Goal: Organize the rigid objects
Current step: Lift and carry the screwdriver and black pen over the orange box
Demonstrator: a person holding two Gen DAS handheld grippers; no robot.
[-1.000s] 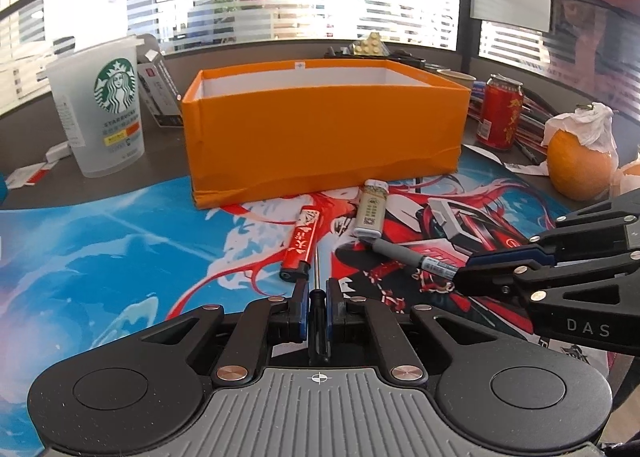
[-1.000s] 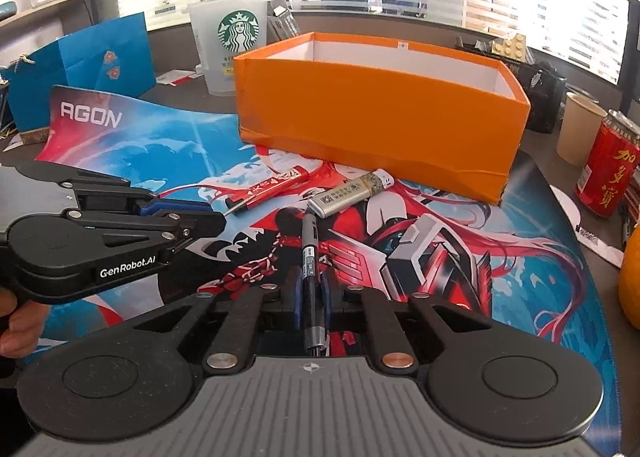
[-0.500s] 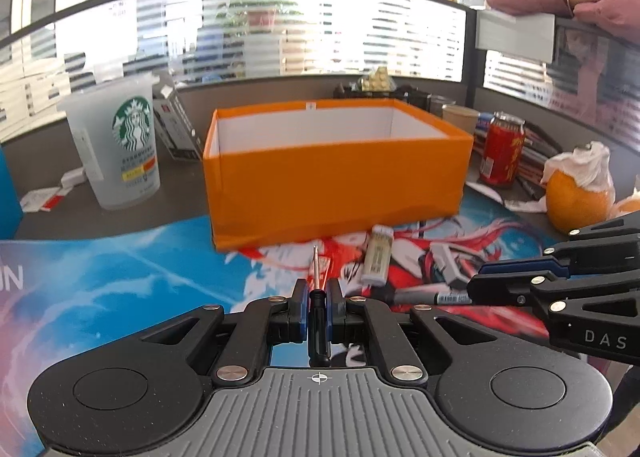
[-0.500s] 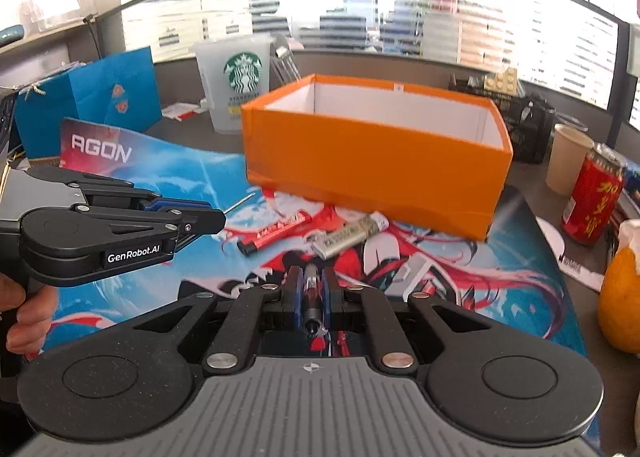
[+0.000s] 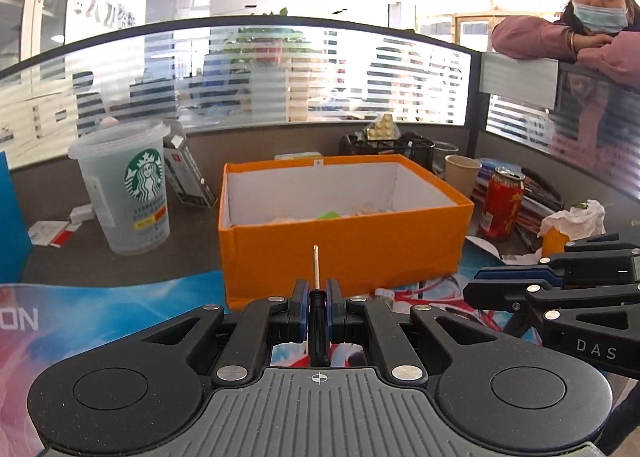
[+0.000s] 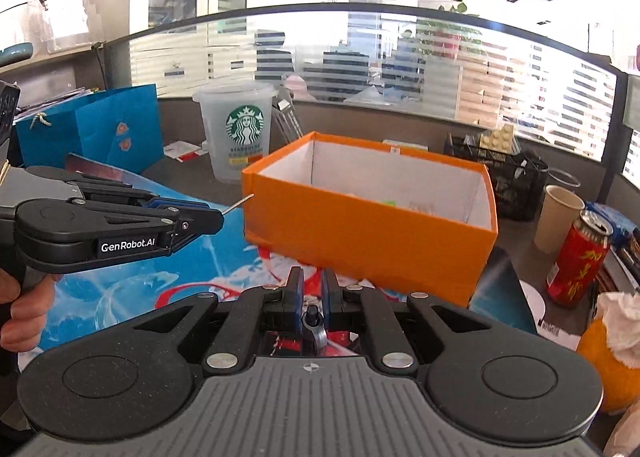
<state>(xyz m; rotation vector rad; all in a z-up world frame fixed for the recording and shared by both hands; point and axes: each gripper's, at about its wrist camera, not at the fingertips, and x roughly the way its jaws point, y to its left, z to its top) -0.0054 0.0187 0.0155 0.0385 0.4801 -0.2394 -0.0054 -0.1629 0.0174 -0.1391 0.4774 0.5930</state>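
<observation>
Both grippers lifted before the orange box (image 5: pixel 344 253)

Left gripper (image 5: pixel 318 297) clamps a small screwdriver (image 5: pixel 319 321) — shaft pointing at the box; right gripper (image 6: pixel 311 297) pinches a pen (image 6: pixel 313 317) — both above the printed mat (image 6: pixel 132 277).

We cannot identify the pale bits inside the box (image 5: pixel 344 245); its front wall hides most of them. At 3 o'clock, the can (image 6: pixel 576 261) label is unreadable, and the orange (image 6: pixel 600 361) is cut off.
</observation>
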